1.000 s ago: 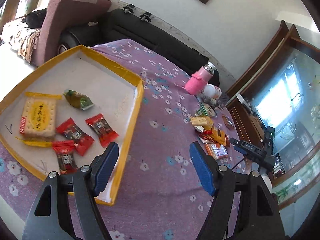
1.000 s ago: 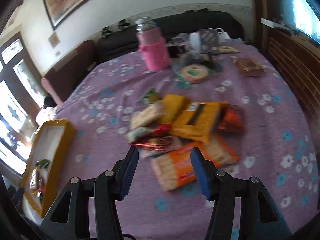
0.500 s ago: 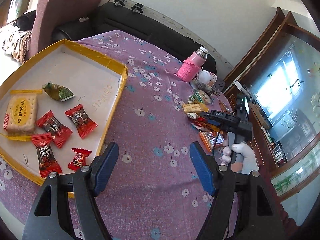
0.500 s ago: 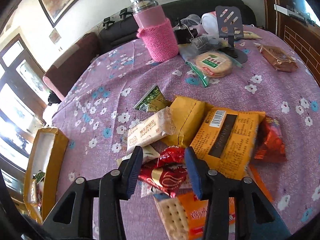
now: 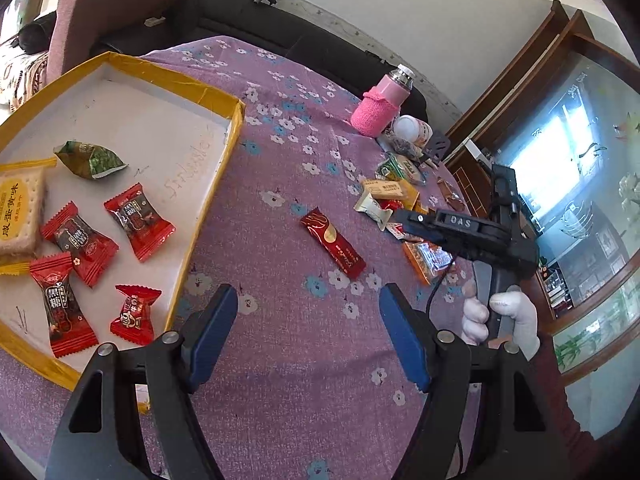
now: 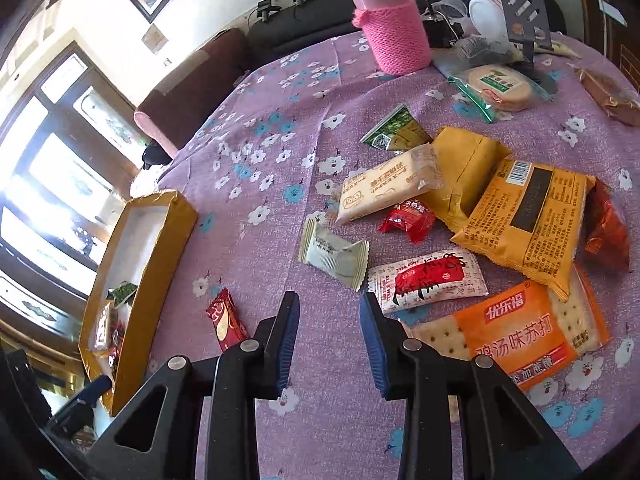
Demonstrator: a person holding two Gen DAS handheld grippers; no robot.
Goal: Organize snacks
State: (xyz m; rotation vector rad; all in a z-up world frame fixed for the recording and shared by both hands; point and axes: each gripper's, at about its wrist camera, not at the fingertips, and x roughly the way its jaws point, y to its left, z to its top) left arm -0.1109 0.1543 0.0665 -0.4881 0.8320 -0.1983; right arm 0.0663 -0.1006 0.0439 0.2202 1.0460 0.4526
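A yellow-rimmed white tray point(image 5: 224, 152) at the left holds a cracker pack point(image 5: 18, 208), a green packet point(image 5: 90, 159) and several red candies point(image 5: 138, 216). A long red snack bar point(image 5: 334, 243) lies alone on the purple cloth between tray and snack pile; it also shows in the right wrist view point(image 6: 226, 320). My left gripper point(image 5: 308, 328) is open and empty above the cloth near the bar. My right gripper point(image 6: 328, 332) is open and empty, just short of a red-and-white sachet point(image 6: 428, 276) and a pale candy point(image 6: 334, 254). The tray point(image 6: 168, 240) shows at its left.
The pile holds orange cracker packs point(image 6: 516, 332), a yellow pack point(image 6: 528, 216), a cream bar point(image 6: 390, 188) and a small red candy point(image 6: 408, 218). A pink-sleeved bottle point(image 6: 394, 28), a round biscuit bag point(image 6: 500, 86) and a dark stand point(image 6: 524, 20) stand behind. A sofa point(image 5: 280, 28) lies beyond.
The long red bar now lies on the cloth apart from the pile. My right gripper has drawn back from the pile and opened. My left gripper has shifted right, toward the bar.
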